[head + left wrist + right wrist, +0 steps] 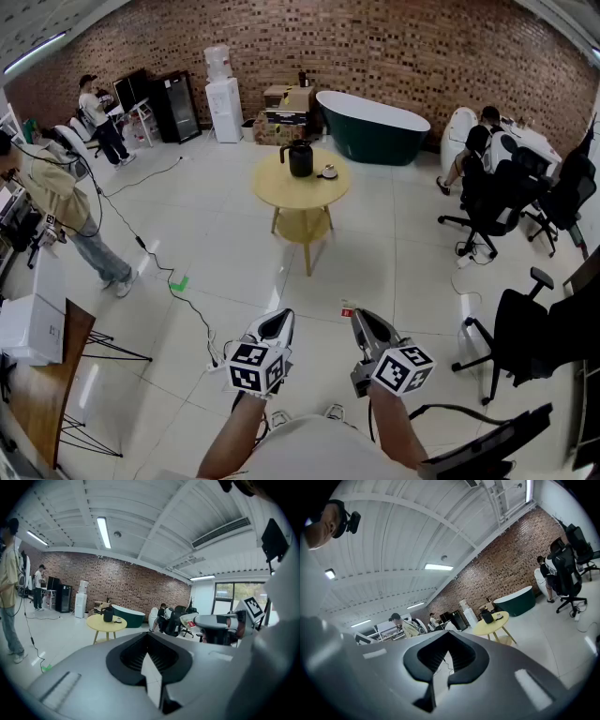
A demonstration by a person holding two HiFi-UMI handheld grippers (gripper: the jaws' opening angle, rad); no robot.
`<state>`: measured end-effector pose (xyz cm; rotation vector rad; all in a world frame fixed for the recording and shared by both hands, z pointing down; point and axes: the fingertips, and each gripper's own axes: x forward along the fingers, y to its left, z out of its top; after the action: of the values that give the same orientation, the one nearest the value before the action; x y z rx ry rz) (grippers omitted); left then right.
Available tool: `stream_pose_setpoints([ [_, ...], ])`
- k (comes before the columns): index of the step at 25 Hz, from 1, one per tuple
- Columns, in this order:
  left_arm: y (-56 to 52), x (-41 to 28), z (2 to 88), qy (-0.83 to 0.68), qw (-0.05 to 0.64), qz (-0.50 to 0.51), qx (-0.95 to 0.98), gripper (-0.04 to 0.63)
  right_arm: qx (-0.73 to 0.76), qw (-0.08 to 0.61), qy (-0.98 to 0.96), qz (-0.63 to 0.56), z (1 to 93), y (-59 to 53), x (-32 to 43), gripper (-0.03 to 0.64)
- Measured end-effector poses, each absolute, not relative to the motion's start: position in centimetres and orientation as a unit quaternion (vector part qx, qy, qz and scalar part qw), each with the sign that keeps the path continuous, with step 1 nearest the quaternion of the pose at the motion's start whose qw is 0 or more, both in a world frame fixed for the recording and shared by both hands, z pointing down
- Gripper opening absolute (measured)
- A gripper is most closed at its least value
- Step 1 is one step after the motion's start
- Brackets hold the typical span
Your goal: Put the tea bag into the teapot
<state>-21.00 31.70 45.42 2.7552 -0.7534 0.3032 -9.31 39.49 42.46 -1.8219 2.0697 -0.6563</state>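
Note:
A black teapot (300, 157) stands on a round yellow table (298, 191) several steps ahead on the white floor. Beside the teapot lies a small white dish (329, 172); I cannot make out a tea bag at this distance. My left gripper (277, 323) and right gripper (366, 322) are held low near my body, far from the table, both shut and empty. From the left gripper (149, 638) the teapot (108, 615) shows small on the table (106, 624). The right gripper (448, 640) is tilted and sees the teapot (487, 617) too.
A dark green bathtub (373, 126) stands behind the table. Office chairs (489, 204) and a seated person are on the right, with another chair (525, 330) close by. A standing person (66, 211), a wooden table (42, 375) and a floor cable (192, 305) are on the left.

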Motion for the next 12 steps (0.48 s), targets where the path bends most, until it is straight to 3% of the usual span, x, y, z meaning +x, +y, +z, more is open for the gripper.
stream_pose_setpoints([
  [12,31.7,-17.5,46.7,-0.282,0.141,0.111,0.943,0.012,-0.622,0.15,0.729,-0.242,44.1,39.8,-5.0,0.002],
])
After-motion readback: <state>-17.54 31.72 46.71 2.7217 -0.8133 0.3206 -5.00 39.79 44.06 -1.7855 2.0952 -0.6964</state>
